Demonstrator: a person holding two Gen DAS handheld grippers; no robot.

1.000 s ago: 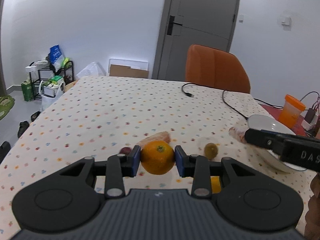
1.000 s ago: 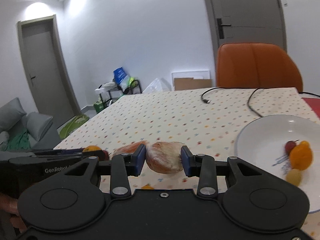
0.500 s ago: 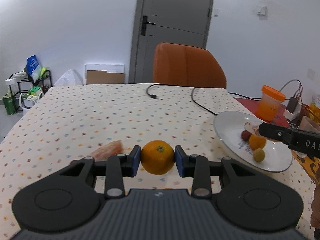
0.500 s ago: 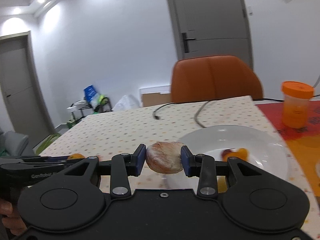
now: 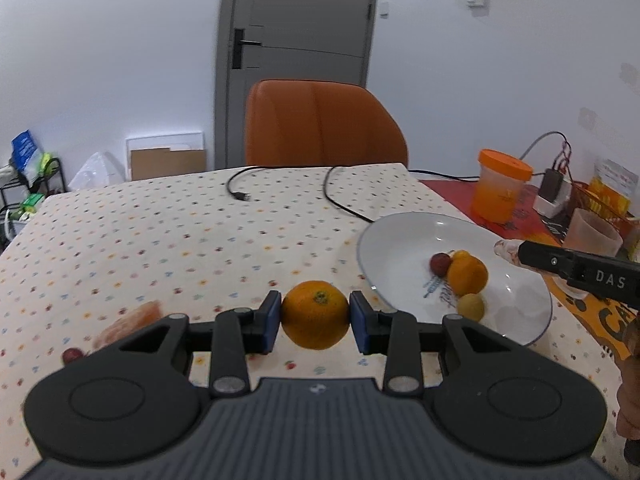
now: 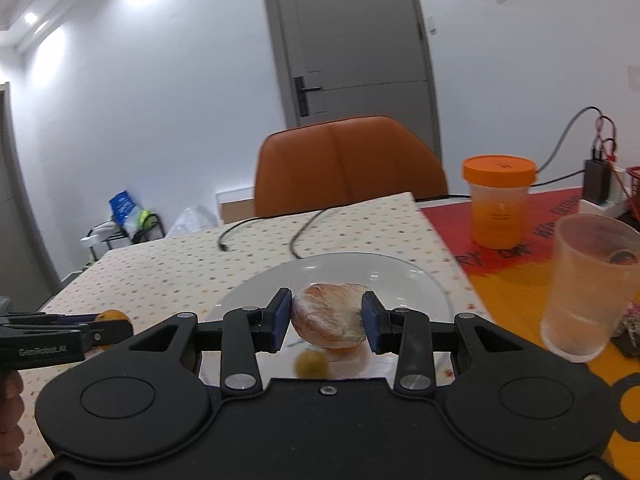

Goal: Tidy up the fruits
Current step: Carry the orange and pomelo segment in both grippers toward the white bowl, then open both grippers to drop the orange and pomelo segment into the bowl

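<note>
My left gripper [image 5: 316, 315] is shut on an orange [image 5: 315, 314] and holds it above the dotted tablecloth, just left of the white plate [image 5: 396, 236]. The plate holds an orange fruit [image 5: 467, 274], a small red fruit [image 5: 440, 263] and a small green-yellow fruit [image 5: 471, 305]. My right gripper [image 6: 329, 317] is shut on a plastic-wrapped peeled fruit [image 6: 329, 316] and holds it over the plate [image 6: 400, 276]. Another wrapped piece [image 5: 130, 322] and a small dark red fruit [image 5: 72, 355] lie on the cloth at the left.
An orange-lidded jar [image 6: 498, 200], a clear plastic cup [image 6: 588, 284] and a charger [image 6: 599, 184] stand on the red mat at the right. A black cable [image 5: 336, 196] lies on the far cloth. An orange chair [image 5: 320, 124] stands behind the table.
Both grippers have swung right toward the plate with their fruit. The right gripper now hangs over the plate; the left one has come up beside its left rim.
</note>
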